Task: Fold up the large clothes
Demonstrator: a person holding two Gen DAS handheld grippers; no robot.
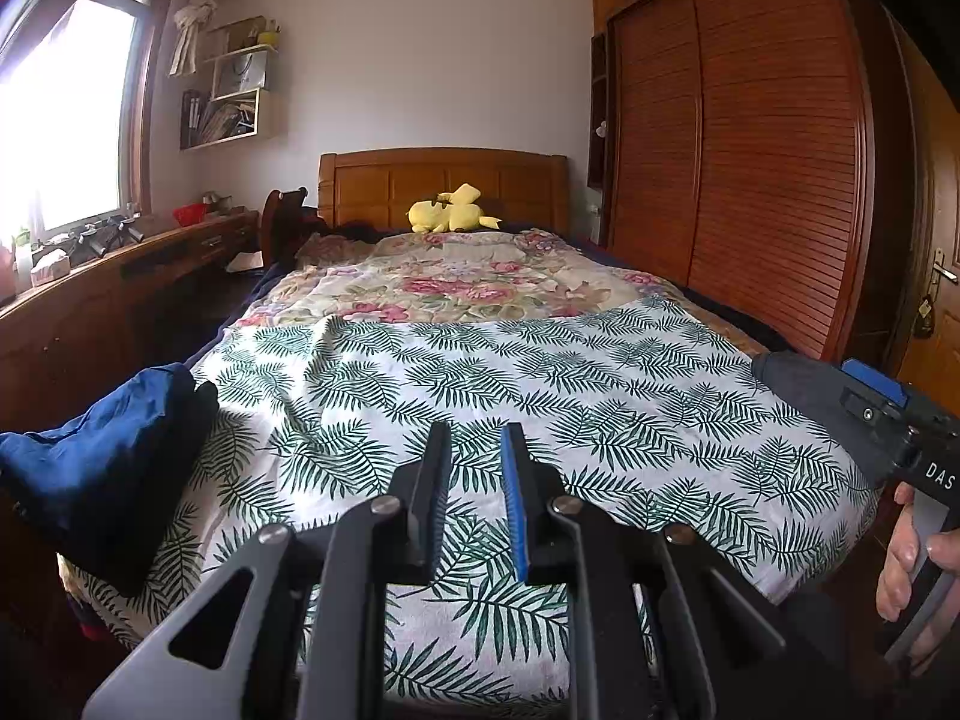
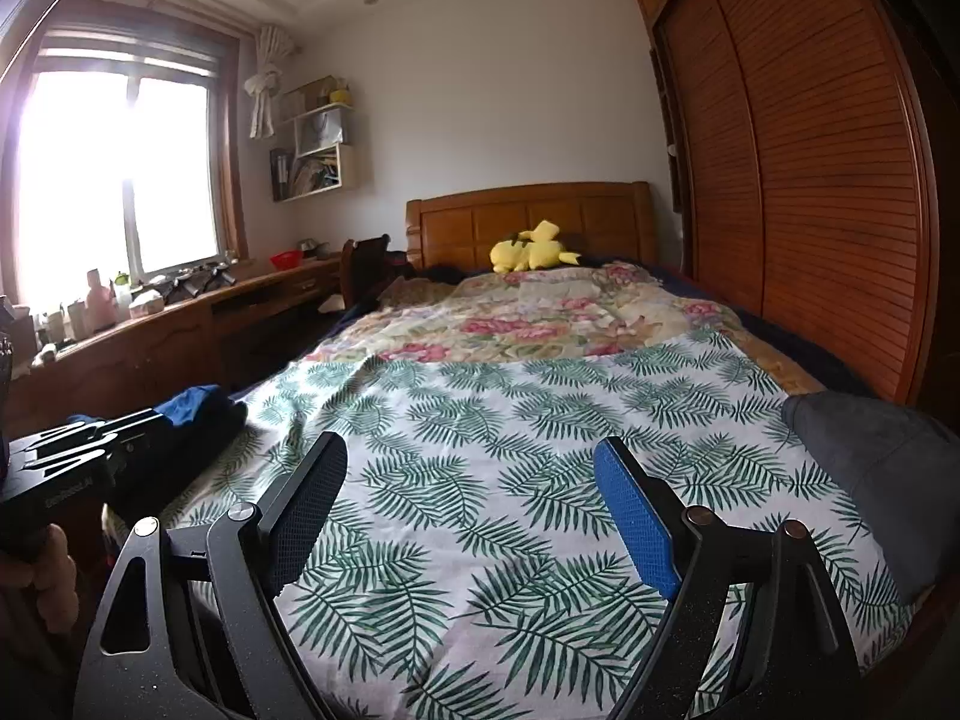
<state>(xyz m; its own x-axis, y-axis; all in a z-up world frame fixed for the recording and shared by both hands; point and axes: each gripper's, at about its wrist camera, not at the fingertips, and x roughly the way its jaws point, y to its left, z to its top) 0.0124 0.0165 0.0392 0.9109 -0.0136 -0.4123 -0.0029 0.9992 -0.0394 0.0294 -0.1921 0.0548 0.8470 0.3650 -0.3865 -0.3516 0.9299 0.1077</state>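
A white sheet with green leaf print (image 1: 540, 372) (image 2: 510, 420) lies spread over the near half of the bed. A dark blue garment (image 1: 102, 462) (image 2: 198, 414) sits bunched at the bed's near left corner. A grey garment (image 1: 798, 378) (image 2: 888, 480) lies at the near right edge. My left gripper (image 1: 477, 438) hovers over the sheet's near middle, its jaws a narrow gap apart with nothing between them. My right gripper (image 2: 474, 456) hangs over the sheet, wide open and empty. A hand (image 1: 906, 552) holds the right gripper's handle.
A floral quilt (image 1: 456, 282) covers the far half of the bed, with a yellow plush toy (image 1: 450, 210) by the wooden headboard (image 1: 444, 180). A slatted wooden wardrobe (image 1: 750, 150) runs along the right. A cluttered wooden desk (image 1: 120, 276) stands under the window at left.
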